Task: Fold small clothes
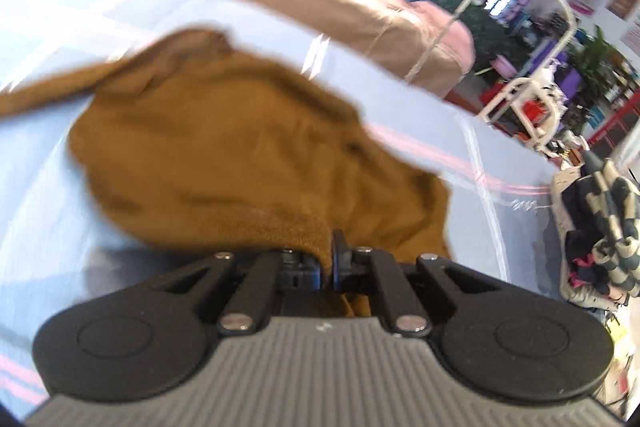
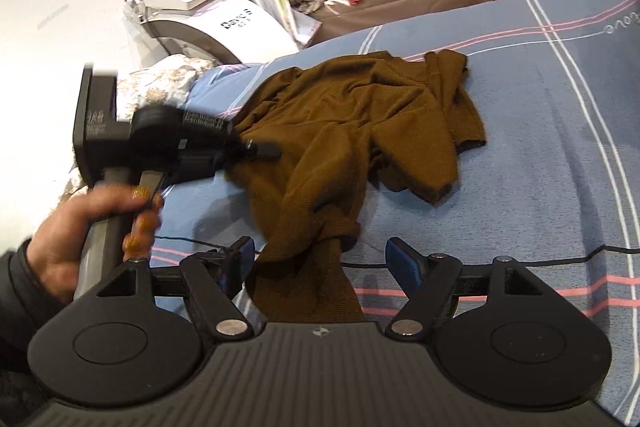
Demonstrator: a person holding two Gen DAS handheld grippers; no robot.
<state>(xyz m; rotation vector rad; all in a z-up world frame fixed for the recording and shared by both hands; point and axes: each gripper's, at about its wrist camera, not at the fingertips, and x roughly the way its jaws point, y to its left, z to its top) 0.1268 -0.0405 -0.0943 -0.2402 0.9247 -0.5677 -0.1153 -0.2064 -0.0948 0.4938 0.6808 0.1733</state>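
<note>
The brown sweater (image 2: 360, 131) is crumpled on the bed (image 2: 540, 155), blue striped cover. Left tool (image 1: 329, 259) is pinched tight on the knit, lifting one edge. Right tool (image 2: 320, 263) is spread wide, gripping nothing, with a sleeve end lying loose between its fingers (image 2: 404, 263).

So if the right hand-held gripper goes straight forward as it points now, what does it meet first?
Most likely the brown sweater: a fold of it already lies between the open fingers of the right hand-held gripper, with the blue bedsheet underneath. Depth is hard to judge.
</note>
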